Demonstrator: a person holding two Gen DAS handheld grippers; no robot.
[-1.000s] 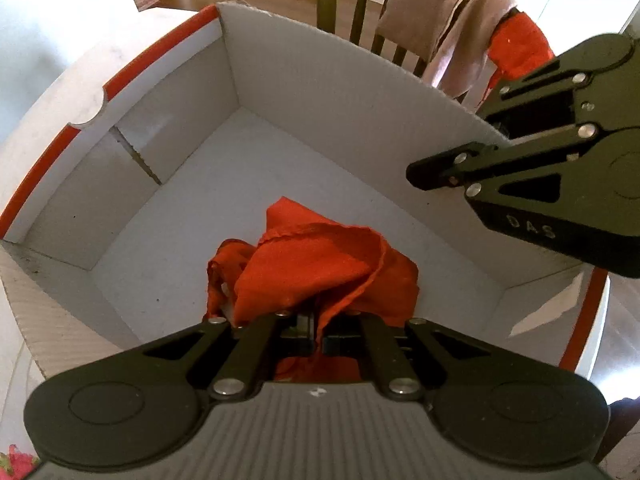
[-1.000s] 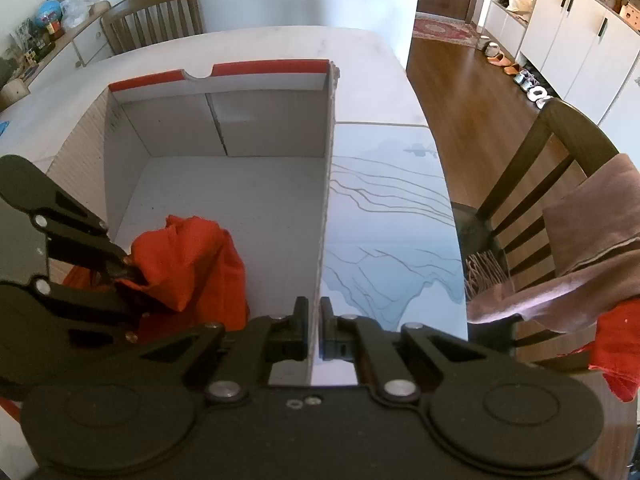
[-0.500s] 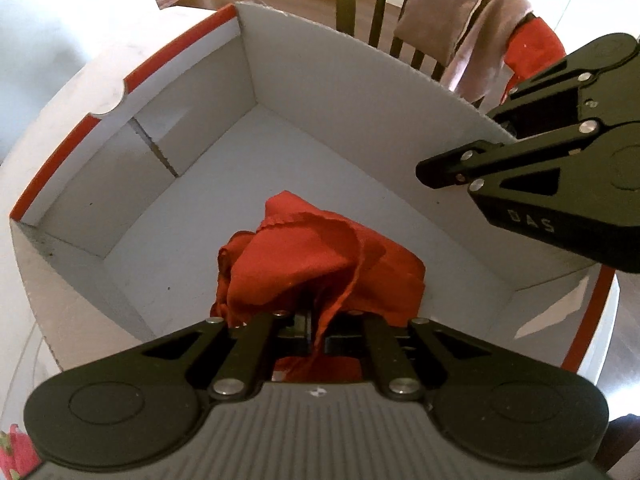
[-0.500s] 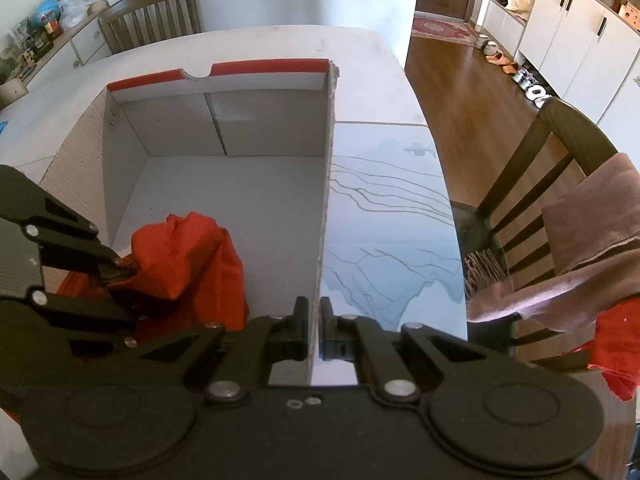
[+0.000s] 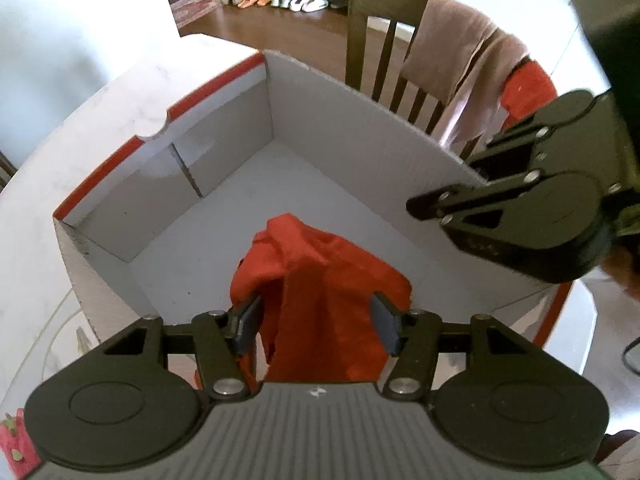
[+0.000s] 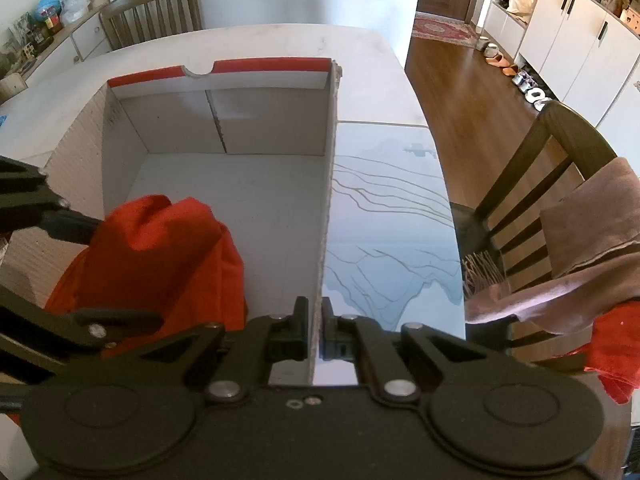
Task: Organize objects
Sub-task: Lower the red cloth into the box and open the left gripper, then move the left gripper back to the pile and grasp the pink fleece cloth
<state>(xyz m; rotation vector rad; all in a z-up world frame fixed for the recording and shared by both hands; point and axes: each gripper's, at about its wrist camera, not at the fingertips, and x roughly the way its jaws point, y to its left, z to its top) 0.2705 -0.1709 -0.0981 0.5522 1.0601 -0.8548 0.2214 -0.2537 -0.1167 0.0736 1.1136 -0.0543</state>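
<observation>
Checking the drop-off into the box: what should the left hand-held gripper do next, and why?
Probably lift the left hand-held gripper straight up and clear. Its jaws have just been opening, and the crumpled red cloth between them already sits in the white cardboard box.

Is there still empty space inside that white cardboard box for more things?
Yes. The white cardboard box floor is bare from its red-trimmed far wall to the crumpled red cloth. The near corner is crowded: cloth, the left gripper open around it, the right gripper clamping the side wall.
</observation>
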